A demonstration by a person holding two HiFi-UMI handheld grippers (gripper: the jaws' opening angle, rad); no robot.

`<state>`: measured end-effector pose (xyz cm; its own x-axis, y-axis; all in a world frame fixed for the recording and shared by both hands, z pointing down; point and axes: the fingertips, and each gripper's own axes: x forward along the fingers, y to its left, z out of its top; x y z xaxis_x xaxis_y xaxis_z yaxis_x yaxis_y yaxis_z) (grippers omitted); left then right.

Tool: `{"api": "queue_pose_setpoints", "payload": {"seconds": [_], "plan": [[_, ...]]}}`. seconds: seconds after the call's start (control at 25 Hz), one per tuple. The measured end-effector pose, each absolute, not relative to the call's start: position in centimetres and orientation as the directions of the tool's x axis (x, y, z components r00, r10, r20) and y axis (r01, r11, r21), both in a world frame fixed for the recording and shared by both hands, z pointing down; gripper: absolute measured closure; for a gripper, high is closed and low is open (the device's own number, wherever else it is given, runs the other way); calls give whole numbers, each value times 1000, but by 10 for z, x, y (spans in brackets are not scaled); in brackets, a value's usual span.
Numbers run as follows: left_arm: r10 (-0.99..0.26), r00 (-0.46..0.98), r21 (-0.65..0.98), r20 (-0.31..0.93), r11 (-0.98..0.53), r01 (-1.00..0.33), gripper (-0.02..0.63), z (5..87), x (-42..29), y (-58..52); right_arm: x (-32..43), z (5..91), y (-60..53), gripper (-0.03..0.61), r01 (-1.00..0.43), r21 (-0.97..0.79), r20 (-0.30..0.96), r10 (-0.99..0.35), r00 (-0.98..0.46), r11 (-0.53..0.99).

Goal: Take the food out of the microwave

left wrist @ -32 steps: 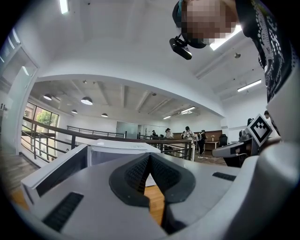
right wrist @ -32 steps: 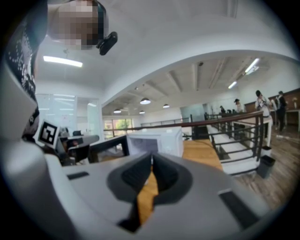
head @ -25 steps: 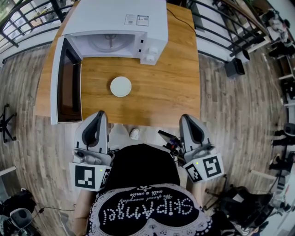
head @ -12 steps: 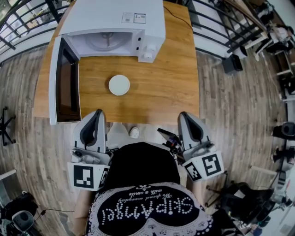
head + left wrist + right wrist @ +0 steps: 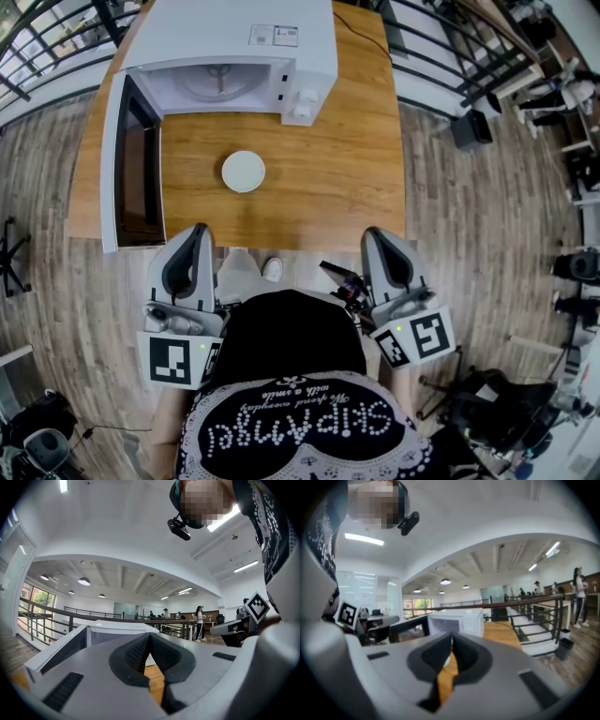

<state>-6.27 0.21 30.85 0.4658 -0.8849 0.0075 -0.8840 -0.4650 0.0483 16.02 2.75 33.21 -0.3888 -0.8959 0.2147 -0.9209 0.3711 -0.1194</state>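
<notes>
A white microwave (image 5: 234, 42) stands at the far end of the wooden table (image 5: 337, 187), its door (image 5: 131, 169) swung wide open to the left and its cavity showing only the turntable. A small round white dish (image 5: 244, 172) sits on the table in front of it. My left gripper (image 5: 200, 232) and right gripper (image 5: 371, 234) hover just short of the table's near edge, both shut and holding nothing. The left gripper view shows the microwave (image 5: 117, 632) beyond the closed jaws; the right gripper view shows the microwave (image 5: 457, 620) and its door (image 5: 410, 627).
Black railings (image 5: 459, 56) run along the back and right of the table. Wood-plank floor surrounds it. A chair base (image 5: 9, 248) stands at the left; dark bags and gear (image 5: 506, 412) lie at the lower right. People stand far off in the background.
</notes>
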Motion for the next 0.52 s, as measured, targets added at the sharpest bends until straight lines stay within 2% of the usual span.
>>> {"api": "queue_pose_setpoints", "payload": {"seconds": [0.52], "plan": [[-886, 462, 64, 20, -461, -885, 583, 313, -65, 4, 159, 332, 29, 545, -922, -109, 215, -897, -386, 371]]}}
